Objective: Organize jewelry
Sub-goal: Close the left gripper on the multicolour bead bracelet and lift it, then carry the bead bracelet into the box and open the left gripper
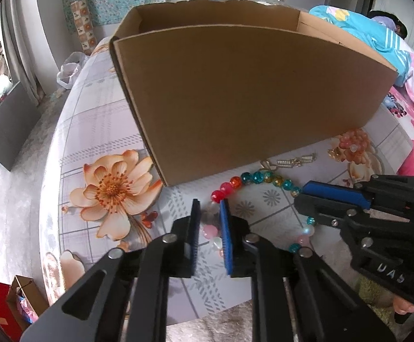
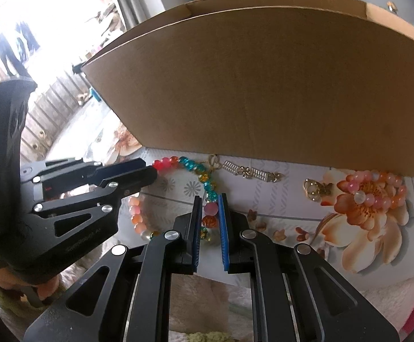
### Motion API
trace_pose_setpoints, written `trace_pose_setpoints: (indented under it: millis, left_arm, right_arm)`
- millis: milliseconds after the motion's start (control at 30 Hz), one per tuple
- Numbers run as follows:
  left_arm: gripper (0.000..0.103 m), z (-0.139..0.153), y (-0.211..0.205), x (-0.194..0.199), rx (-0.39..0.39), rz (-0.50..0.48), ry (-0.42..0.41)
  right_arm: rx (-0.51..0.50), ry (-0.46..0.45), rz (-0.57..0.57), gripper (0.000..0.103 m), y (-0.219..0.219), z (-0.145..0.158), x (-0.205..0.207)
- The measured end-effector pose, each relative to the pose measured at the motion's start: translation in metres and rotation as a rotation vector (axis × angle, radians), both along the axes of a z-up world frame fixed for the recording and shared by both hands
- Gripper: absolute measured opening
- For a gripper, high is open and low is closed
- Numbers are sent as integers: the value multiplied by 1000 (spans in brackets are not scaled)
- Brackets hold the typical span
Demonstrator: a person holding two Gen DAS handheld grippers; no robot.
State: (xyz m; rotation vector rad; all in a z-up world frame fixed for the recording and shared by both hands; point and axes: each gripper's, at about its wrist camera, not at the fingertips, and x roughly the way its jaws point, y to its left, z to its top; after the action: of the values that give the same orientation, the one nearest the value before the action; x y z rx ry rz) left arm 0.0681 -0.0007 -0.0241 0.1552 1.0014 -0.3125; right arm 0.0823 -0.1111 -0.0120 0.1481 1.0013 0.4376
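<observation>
A loop of mixed beads, a necklace in red, teal, amber and pale pink, lies on the flower-printed tablecloth in front of a tall cardboard box. My left gripper is shut on pale beads at the loop's left side, just below the red ones. At the loop's right side my right gripper is shut on a pink bead, with amber beads lower between its pads. Both grippers point down at the table, close together.
By the box's foot lie a gold link chain, a gold heart ring, a gold butterfly clasp and a pink-orange bead bracelet. The table's near edge runs under both grippers.
</observation>
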Motion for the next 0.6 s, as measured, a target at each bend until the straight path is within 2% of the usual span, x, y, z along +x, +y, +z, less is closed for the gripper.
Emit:
trace_pose_setpoints:
  millis: [67, 300, 467, 600]
  left_arm:
    - [9, 0, 2, 0, -6, 0, -4]
    - [9, 13, 8, -9, -33, -18, -40]
    - [9, 29, 12, -21, -64, -25, -67]
    - [9, 53, 14, -38, -87, -44, -116]
  right_arm:
    - [19, 4, -9, 8, -4, -1, 1]
    - [66, 4, -20, 8, -14, 1, -1]
    - [84, -45, -20, 8, -21, 16, -14]
    - [100, -89, -24, 8, -30, 30, -30]
